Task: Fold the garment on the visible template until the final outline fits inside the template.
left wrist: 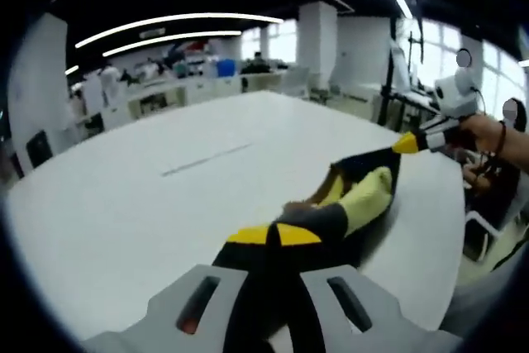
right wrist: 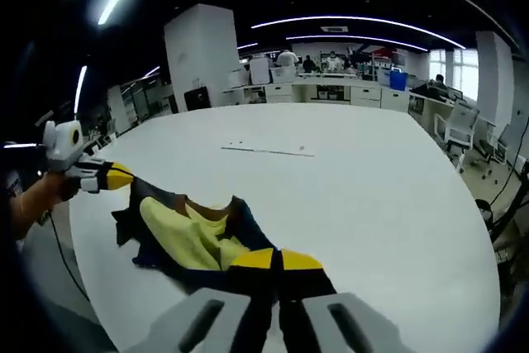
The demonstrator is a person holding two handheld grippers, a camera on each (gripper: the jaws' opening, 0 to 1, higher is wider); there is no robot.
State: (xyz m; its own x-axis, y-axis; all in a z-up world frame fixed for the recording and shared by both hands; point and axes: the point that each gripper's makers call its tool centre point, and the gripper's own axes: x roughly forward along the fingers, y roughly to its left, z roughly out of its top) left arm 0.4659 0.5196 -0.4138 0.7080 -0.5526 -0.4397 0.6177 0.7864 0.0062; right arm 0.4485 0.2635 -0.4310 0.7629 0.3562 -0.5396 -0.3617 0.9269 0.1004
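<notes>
The garment (left wrist: 351,204) is held in the air between the two grippers, stretched low over the white worktop (left wrist: 149,204), close to the worktop's near edge. It is dark cloth with a yellow lining, and its middle sags and bunches.

What could go wrong, in my judgement: the cloth hangs near the edge, so if one grip slips, that end may fall over the edge and leave the workspace. Also, because the middle is bunched, laying it down now could give crooked folds, and the outline would then not fit inside the template. I cannot make out a clear template; only a thin line (right wrist: 266,151) lies further in on the worktop, well apart from the garment.

The left gripper (left wrist: 274,237) has its yellow-tipped jaws pressed together on one end of the garment. The right gripper (right wrist: 277,260) also has its jaws closed on dark cloth at the other end. In each view the other gripper is seen at the far end of the cloth, its tip meeting the fabric.
</notes>
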